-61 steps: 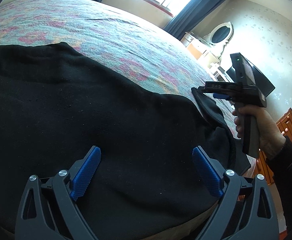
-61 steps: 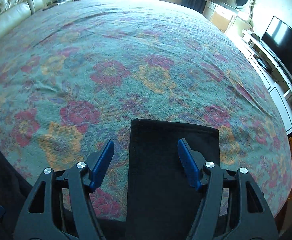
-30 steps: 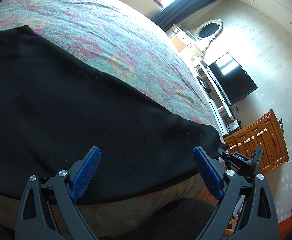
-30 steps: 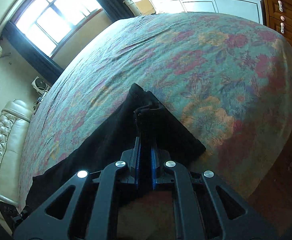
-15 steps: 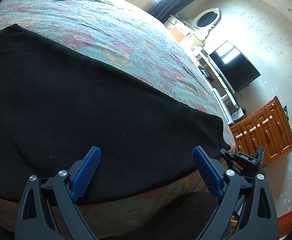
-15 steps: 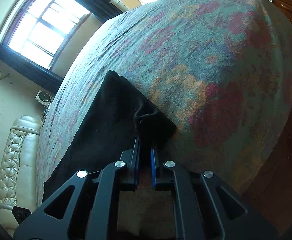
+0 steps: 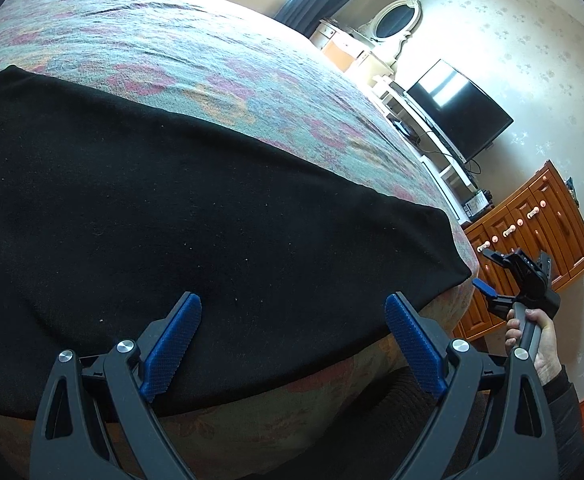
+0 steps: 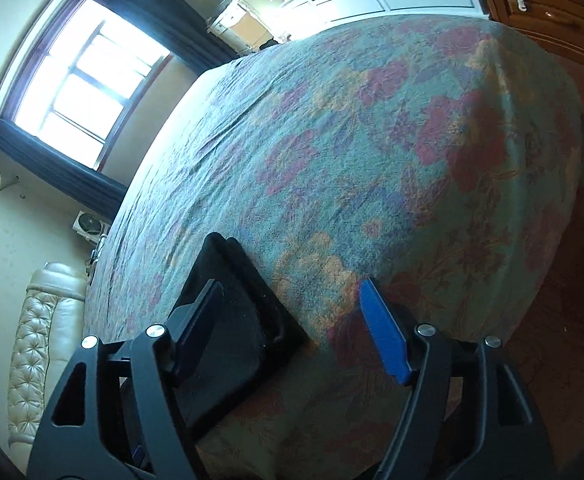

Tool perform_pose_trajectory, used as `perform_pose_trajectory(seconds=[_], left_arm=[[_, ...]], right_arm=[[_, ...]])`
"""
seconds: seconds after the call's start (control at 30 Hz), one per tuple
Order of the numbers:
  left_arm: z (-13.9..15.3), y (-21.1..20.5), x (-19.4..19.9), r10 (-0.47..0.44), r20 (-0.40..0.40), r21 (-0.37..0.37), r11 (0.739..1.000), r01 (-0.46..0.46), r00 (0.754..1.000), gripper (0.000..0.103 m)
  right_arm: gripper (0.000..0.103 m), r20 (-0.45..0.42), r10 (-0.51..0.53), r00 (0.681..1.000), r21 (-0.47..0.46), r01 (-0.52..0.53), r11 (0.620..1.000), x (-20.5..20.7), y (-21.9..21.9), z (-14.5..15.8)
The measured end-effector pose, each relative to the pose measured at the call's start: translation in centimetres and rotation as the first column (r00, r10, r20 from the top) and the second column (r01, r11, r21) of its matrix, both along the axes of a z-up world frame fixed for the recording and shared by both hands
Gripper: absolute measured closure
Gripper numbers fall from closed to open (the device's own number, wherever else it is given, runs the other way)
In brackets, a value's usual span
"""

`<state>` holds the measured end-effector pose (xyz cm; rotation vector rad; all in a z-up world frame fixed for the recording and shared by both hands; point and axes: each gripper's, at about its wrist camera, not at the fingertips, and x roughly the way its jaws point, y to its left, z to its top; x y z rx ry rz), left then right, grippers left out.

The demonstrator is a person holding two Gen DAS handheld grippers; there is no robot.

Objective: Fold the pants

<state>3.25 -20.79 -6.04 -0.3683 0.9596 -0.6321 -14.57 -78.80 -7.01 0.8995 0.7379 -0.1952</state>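
— So what lay around the bed (image 7: 219, 60)?
— Television (image 7: 458, 110) and wooden drawers (image 7: 532, 216) at right; black pants (image 7: 171, 208) covered centre-left.
— And both tongs?
— Left tongs (image 7: 292, 344) and right tongs (image 8: 292, 332) gaped, holding nothing.

The pants (image 7: 179, 208) lay flat on the bed (image 7: 195, 52), stretched along its near edge, their end reaching the near right corner of the bed. The left gripper (image 7: 292, 336) hung over the near edge of the bed above the pants, its fingers spread wide apart. The right gripper (image 7: 504, 280) was off the near right corner of the bed, just beside the end of the pants, held by the right hand (image 7: 540, 344). Seen from the right wrist, the right gripper (image 8: 292, 328) had its fingers apart, one over the corner of the pants (image 8: 227, 320), the other over bare bed (image 8: 392, 128). Beyond the bed's right edge stood a television (image 7: 460, 108) and a chest of drawers (image 7: 532, 232). Past the far edge were a window (image 8: 79, 68) and a sofa (image 8: 39, 340).
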Motion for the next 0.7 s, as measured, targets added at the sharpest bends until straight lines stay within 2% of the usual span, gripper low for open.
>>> perform_pose_trajectory(seconds=[0.13,0.2,0.27,0.33,0.43,0.53,0.7], left_arm=[[0.0,-0.1,0.1,0.003,0.0,-0.003,1.0,-0.003,1.0,0.011],[0.0,-0.1,0.0,0.001,0.001,-0.006,1.0,-0.001,1.0,0.011],[0.1,0.2,0.1,-0.005,-0.005,-0.024,1.0,0.005,1.0,0.011],[0.1,0.7,0.2,-0.007,-0.018,-0.058,0.998,0.005,1.0,0.011],[0.3,1.7,0.2,0.007,-0.039,-0.118,0.993,-0.011,0.999,0.011],[0.7,2.8,0.2,0.022,-0.054,-0.154,0.988,-0.03,0.998,0.011],[1.2,5.3,0.4,0.074,-0.054,-0.152,0.985,-0.081,0.996,0.011]], right_arm=[[0.031,-0.036,0.15,0.988,-0.032,-0.152,0.988,3.8,0.1,0.1],[0.031,-0.069,0.257,0.964,0.019,-0.257,0.966,6.0,0.5,-0.8],[0.023,-0.098,0.354,0.93,0.099,-0.345,0.933,7.8,0.6,-2.3],[0.011,-0.058,0.393,0.918,0.161,-0.38,0.911,8.5,0.1,-2.6],[0.011,0.012,0.47,0.882,0.28,-0.455,0.845,9.1,-0.3,-3.1],[0.011,0.057,0.525,0.849,0.307,-0.515,0.8,9.3,-0.5,-3.2],[0.011,0.21,0.459,0.863,0.397,-0.504,0.767,8.7,-2.6,-3.7]])
